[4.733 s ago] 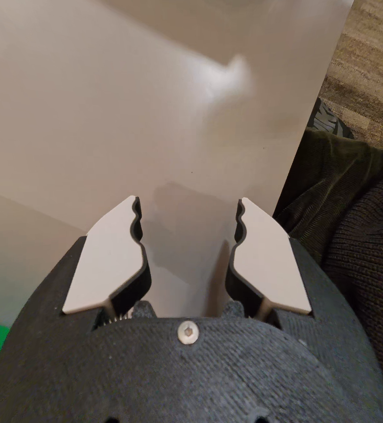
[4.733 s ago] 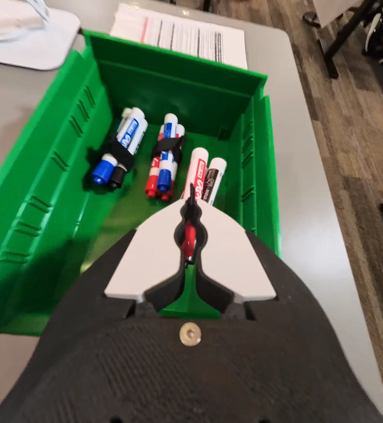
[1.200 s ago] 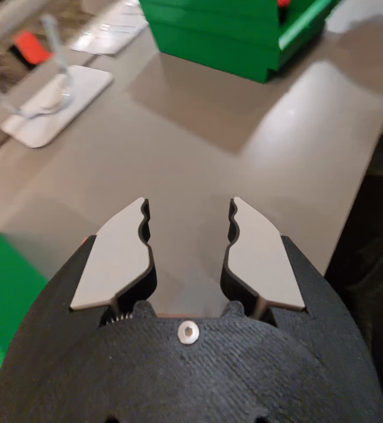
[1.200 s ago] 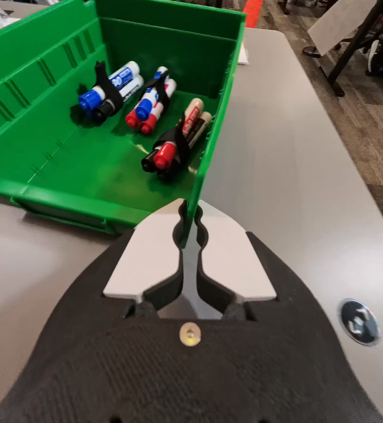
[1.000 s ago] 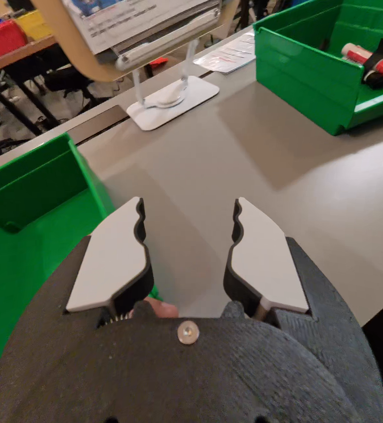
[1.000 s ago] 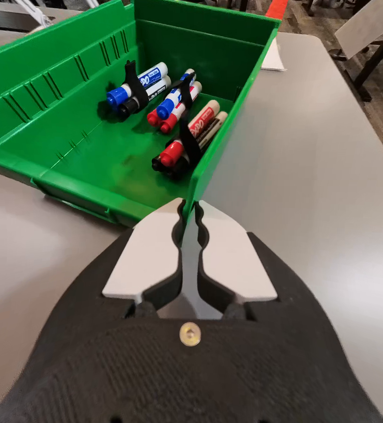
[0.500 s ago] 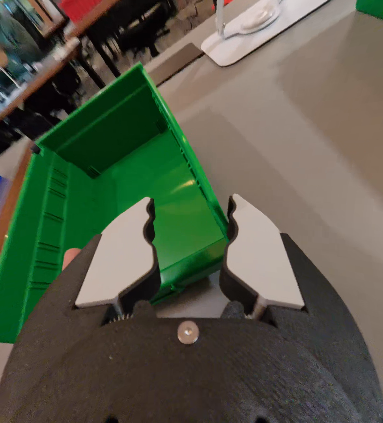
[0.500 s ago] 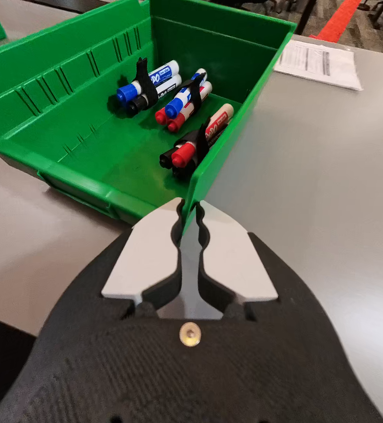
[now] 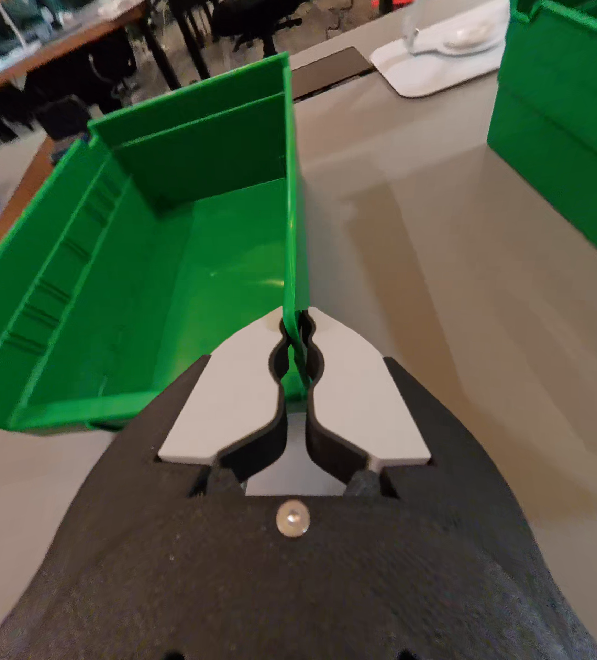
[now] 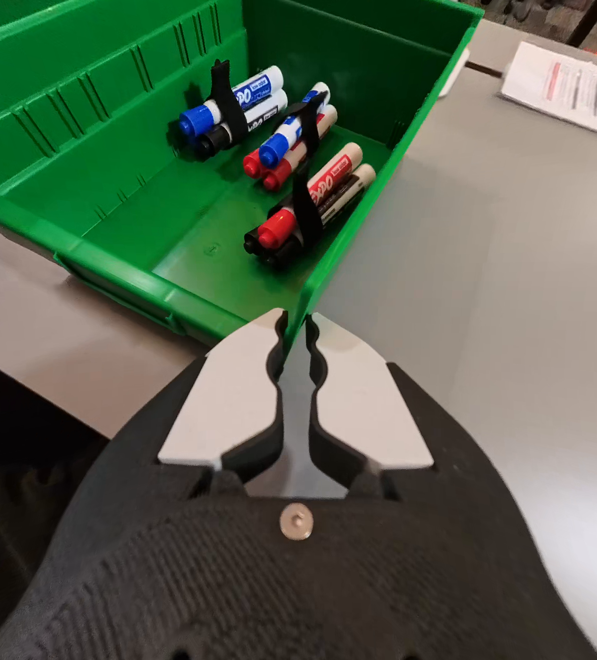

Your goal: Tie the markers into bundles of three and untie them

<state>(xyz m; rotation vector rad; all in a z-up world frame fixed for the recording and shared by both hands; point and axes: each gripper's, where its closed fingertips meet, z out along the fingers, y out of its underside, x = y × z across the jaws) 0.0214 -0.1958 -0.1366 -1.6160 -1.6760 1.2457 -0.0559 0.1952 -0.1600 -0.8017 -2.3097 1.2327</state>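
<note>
The left gripper [image 9: 296,323] has its jaws pinched tight on the right side wall of an empty green plastic bin [image 9: 291,214], right at the near corner. That bin sits on a grey tabletop [image 9: 450,285]. The right gripper [image 10: 294,323] is nearly closed around the near right corner of a second green plastic bin [image 10: 379,214]; can't tell if both pads actually touch it. Inside lie three strapped bundles of dry-erase markers [image 10: 311,207]. A white printed sheet [image 10: 568,89] lies beyond.
</note>
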